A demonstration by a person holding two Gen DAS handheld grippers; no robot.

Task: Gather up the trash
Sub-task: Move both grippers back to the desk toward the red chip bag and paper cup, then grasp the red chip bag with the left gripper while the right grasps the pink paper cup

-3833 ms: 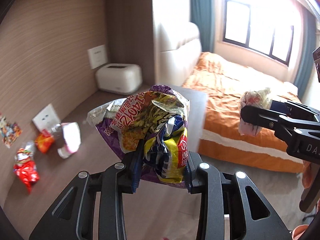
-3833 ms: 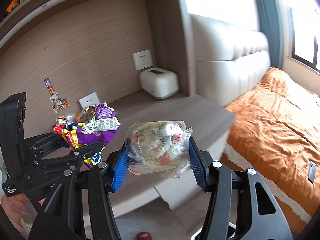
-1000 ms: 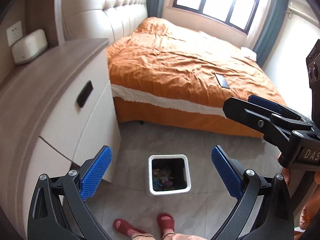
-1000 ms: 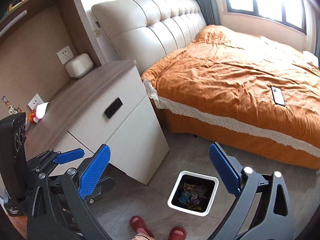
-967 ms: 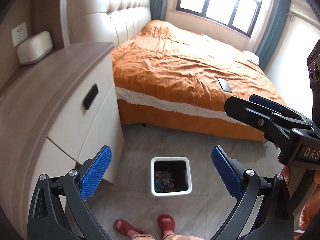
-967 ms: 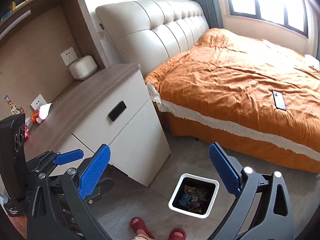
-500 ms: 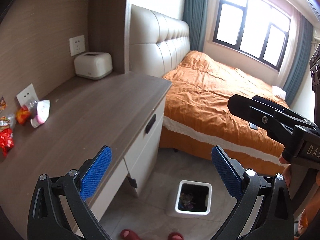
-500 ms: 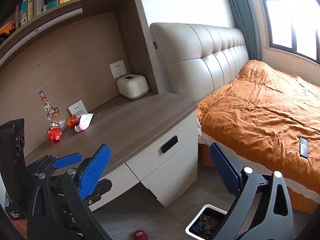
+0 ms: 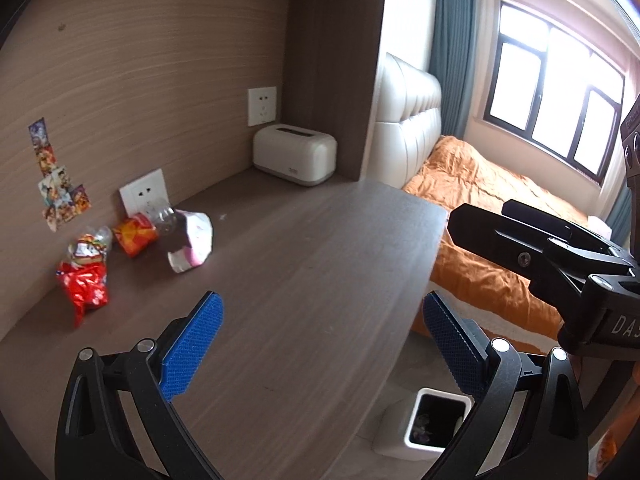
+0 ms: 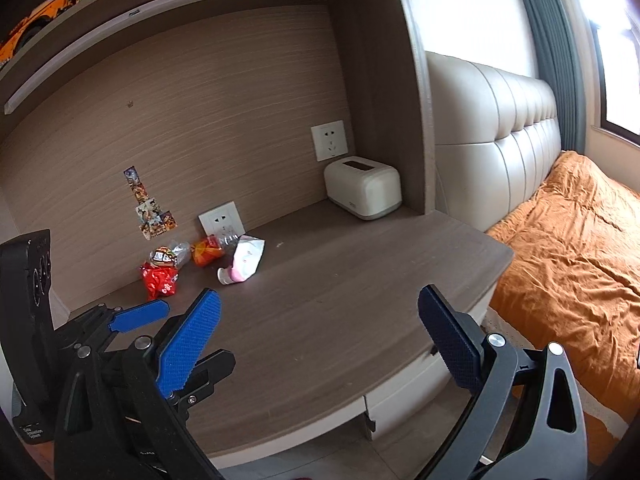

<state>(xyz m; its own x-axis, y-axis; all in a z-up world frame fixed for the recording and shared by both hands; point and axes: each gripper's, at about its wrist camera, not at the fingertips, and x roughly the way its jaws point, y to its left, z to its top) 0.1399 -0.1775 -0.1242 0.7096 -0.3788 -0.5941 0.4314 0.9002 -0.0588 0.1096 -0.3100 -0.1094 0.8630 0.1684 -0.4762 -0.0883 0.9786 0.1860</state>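
Observation:
Trash lies at the back left of the wooden desk (image 9: 304,280): a red wrapper (image 9: 84,288), an orange wrapper (image 9: 134,235), a crushed clear bottle (image 9: 164,216) and a pink-white packet (image 9: 192,242). The same pile shows in the right wrist view: red wrapper (image 10: 160,280), pink-white packet (image 10: 244,260). My left gripper (image 9: 320,344) is open and empty above the desk's front. My right gripper (image 10: 320,340) is open and empty, to the right of the left one (image 10: 136,316). The white trash bin (image 9: 420,444) stands on the floor below the desk's edge.
A white tissue box (image 9: 294,154) sits at the desk's back right by a wall socket (image 9: 262,106). A second socket (image 9: 144,196) is behind the trash. An orange bed (image 10: 568,248) with padded headboard lies to the right. A shelf (image 10: 132,12) hangs above.
Both grippers held snack wrappers, then opened over the bin, where the wrappers now lie. Both have since swung up from the floor back toward the desk and the remaining trash.

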